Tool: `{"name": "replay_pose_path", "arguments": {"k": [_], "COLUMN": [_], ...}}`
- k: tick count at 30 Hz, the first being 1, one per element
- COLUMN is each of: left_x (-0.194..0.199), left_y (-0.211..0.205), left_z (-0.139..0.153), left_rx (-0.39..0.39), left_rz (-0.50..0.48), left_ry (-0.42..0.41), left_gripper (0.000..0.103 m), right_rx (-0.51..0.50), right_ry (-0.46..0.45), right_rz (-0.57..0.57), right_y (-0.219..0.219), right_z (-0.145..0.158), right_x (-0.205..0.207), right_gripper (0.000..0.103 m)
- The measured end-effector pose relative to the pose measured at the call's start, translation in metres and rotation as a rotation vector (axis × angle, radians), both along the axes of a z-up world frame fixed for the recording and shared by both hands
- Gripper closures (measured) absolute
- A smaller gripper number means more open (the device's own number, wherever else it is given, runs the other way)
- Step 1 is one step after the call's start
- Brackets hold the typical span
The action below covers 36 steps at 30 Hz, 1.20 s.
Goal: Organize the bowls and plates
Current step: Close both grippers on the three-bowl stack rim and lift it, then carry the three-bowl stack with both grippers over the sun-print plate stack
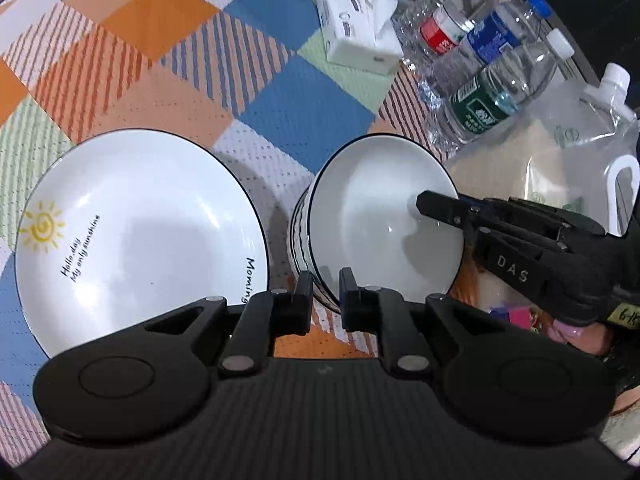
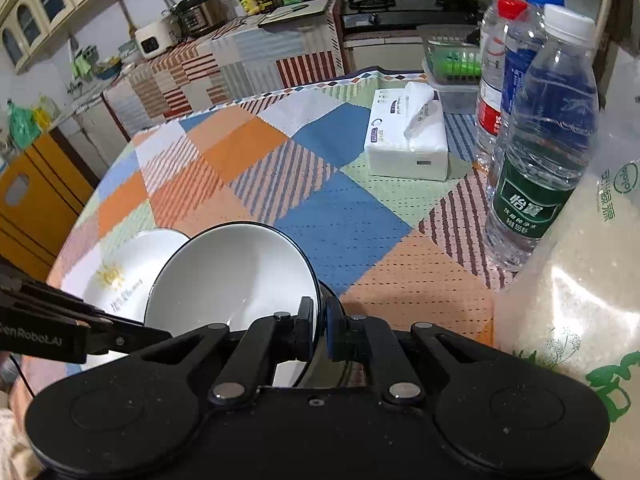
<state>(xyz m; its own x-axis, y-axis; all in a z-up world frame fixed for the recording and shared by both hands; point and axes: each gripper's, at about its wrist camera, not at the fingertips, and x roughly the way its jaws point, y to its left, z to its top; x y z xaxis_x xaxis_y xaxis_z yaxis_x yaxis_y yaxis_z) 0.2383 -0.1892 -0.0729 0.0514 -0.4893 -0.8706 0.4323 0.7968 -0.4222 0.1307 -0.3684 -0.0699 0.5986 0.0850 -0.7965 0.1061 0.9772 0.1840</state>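
Observation:
A white bowl (image 1: 372,216) with a dark rim and striped outside is tilted on its side, its opening turned toward my right gripper. My left gripper (image 1: 325,296) is shut on the bowl's near rim. My right gripper (image 2: 319,330) is shut on the bowl's (image 2: 236,276) opposite rim, one finger (image 1: 440,206) inside it. A white plate (image 1: 136,232) with a yellow sun and black writing lies flat on the tablecloth left of the bowl; it also shows in the right wrist view (image 2: 132,272).
Three water bottles (image 2: 536,168) stand at the table's right. A clear bag of rice (image 2: 572,280) sits beside them. A tissue pack (image 2: 408,140) lies farther back, with a clear container (image 2: 452,68) behind it. The patterned tablecloth (image 2: 248,168) covers the table.

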Motion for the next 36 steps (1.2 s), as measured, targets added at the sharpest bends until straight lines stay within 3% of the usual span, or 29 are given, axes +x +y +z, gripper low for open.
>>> {"name": "replay_pose_path", "arguments": {"k": [6,16,21,24,28,31,33,36], "left_x": [-0.003,-0.019,-0.019,-0.023,-0.033,-0.038,-0.042,-0.05], "left_y": [-0.011,-0.023,-0.005,0.012,0.03,0.039,0.043,0.045], "left_z": [-0.006,0.003,0.007,0.015,0.025,0.027,0.026,0.019], "left_rx": [0.036,0.096,0.014,-0.024,-0.057,-0.084,-0.113,-0.14], "left_rz": [-0.009,-0.07,-0.005,0.031,0.073,0.103,0.121,0.134], "left_ry": [-0.007,-0.157,-0.158,-0.156,-0.2,-0.2,-0.187,-0.157], "left_gripper": [0.09,0.087,0.071,0.069,0.062,0.06,0.056,0.054], "right_rx": [-0.124,-0.31,-0.277,-0.252,-0.241,-0.215,-0.195,-0.176], "right_ry": [-0.024,-0.063,-0.099,-0.124,-0.174,-0.175,-0.161,-0.141], "right_rz": [0.051,0.126,0.115,0.107,0.142,0.17,0.191,0.217], "right_y": [0.009,0.03,0.027,0.027,0.03,0.031,0.031,0.033], "right_z": [-0.007,-0.017,-0.015,-0.006,0.014,0.021,0.02,0.009], "right_x": [-0.004,-0.015,-0.022,-0.035,-0.06,-0.076,-0.081,-0.086], "right_gripper": [0.093,0.084,0.082,0.077,0.06,0.055,0.053,0.042]}}
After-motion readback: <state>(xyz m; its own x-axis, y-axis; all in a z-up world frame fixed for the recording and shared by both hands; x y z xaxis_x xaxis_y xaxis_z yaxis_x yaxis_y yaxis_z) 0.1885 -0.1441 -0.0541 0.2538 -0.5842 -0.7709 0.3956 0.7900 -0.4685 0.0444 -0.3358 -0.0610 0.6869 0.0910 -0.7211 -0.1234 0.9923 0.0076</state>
